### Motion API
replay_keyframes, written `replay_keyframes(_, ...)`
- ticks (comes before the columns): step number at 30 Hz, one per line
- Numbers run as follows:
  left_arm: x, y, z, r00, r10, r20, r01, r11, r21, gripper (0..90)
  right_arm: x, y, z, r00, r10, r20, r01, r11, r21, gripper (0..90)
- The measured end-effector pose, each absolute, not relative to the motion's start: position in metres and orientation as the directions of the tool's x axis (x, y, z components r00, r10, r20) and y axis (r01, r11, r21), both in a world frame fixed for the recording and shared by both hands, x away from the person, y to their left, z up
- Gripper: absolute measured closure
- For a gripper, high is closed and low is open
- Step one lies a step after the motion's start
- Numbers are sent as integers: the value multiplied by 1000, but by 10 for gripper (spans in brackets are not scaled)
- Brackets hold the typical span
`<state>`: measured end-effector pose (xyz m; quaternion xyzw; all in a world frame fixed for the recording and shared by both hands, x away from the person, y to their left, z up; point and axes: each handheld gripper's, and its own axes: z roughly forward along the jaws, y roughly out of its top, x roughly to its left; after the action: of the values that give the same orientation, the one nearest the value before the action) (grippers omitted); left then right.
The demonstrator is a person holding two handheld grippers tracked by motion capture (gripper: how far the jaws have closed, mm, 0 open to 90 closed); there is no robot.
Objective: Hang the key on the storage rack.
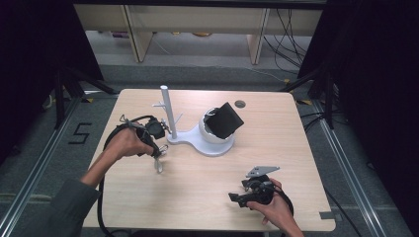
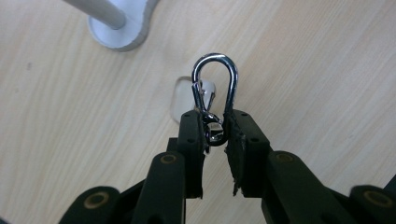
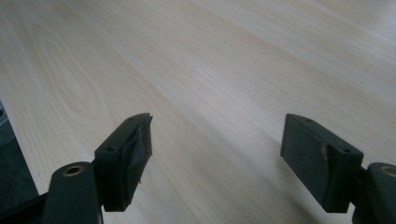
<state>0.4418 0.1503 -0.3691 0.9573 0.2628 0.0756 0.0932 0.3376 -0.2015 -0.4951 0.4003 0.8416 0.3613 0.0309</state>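
Note:
My left gripper (image 2: 215, 133) is shut on a shiny metal carabiner clip (image 2: 215, 88), whose loop sticks out past the jaw tips above the table. Seen from above, that left gripper (image 1: 157, 157) hangs left of the white stand, with the clip (image 1: 158, 165) pointing down at the tabletop. A white stand (image 1: 168, 116) with an upright post and small pegs rises from a white base (image 1: 195, 140). My right gripper (image 3: 217, 140) is open with nothing between its jaws, low over bare wood. In the high view the right gripper (image 1: 236, 197) sits near the front right edge.
A white bowl-shaped holder (image 1: 215, 132) on the stand's base carries a black square object (image 1: 225, 120). A small round grommet hole (image 1: 240, 103) lies at the back of the wooden table (image 1: 276, 148). Dark curtains and tripod legs flank the table.

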Motion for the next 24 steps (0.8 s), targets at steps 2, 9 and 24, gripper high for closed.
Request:
replay_keyframes(2,443,155,-359,841,530,106,498,-837,228,750,336,-200,-495,-671,699,249,660,409,630,256)
replay_keyframes(9,449,172,-328,801,584,131,537,-799,272,750,337,-201,-495,-674,698,242,651,406,641,256)
replay_keyframes(24,467,183,-286,741,648,176,579,-750,319,750,336,-200,-496,-680,693,241,651,417,634,257)
